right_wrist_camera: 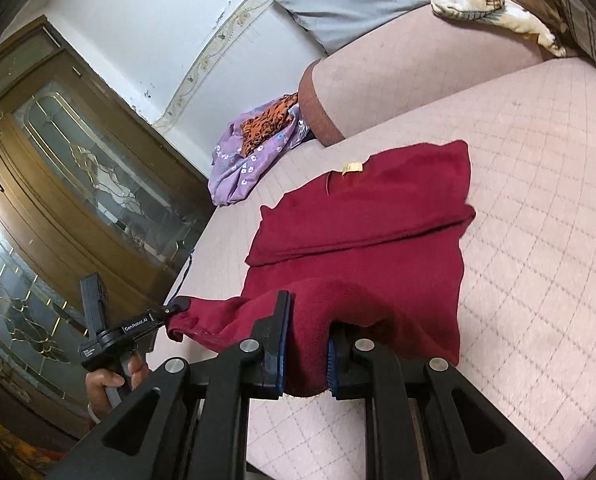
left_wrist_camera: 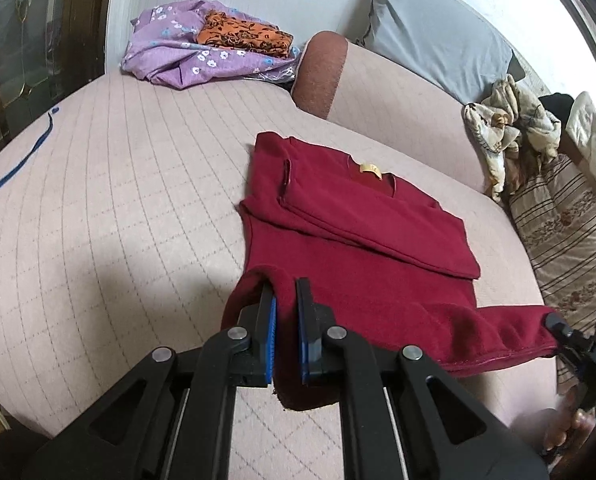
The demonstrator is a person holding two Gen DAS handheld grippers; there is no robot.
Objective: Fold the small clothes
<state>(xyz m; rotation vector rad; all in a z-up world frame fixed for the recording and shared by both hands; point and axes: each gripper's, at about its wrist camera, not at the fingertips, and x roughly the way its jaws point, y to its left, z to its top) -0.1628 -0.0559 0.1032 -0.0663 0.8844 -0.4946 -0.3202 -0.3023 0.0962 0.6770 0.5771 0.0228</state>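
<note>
A dark red sweater (left_wrist_camera: pixel 357 264) with a yellow neck label (left_wrist_camera: pixel 369 169) lies on the pink quilted bed (left_wrist_camera: pixel 118 200), its sleeves folded across the chest. My left gripper (left_wrist_camera: pixel 285 292) is shut on the near left hem corner, which is lifted off the bed. In the same view the right gripper (left_wrist_camera: pixel 553 322) pinches the other hem corner at the far right. In the right wrist view the right gripper (right_wrist_camera: pixel 307 320) is shut on a bunched fold of the sweater (right_wrist_camera: pixel 357 240) hem. The left gripper (right_wrist_camera: pixel 178 304), held by a hand, grips the hem at the left.
A purple floral cloth (left_wrist_camera: pixel 170 56) with an orange patterned one on it lies at the bed's far end beside a bolster (left_wrist_camera: pixel 321 72). A grey pillow (left_wrist_camera: pixel 429 36), a crumpled blanket (left_wrist_camera: pixel 505 128) and a striped pillow (left_wrist_camera: pixel 569 232) line the right side. A wooden glass door (right_wrist_camera: pixel 78 152) stands left.
</note>
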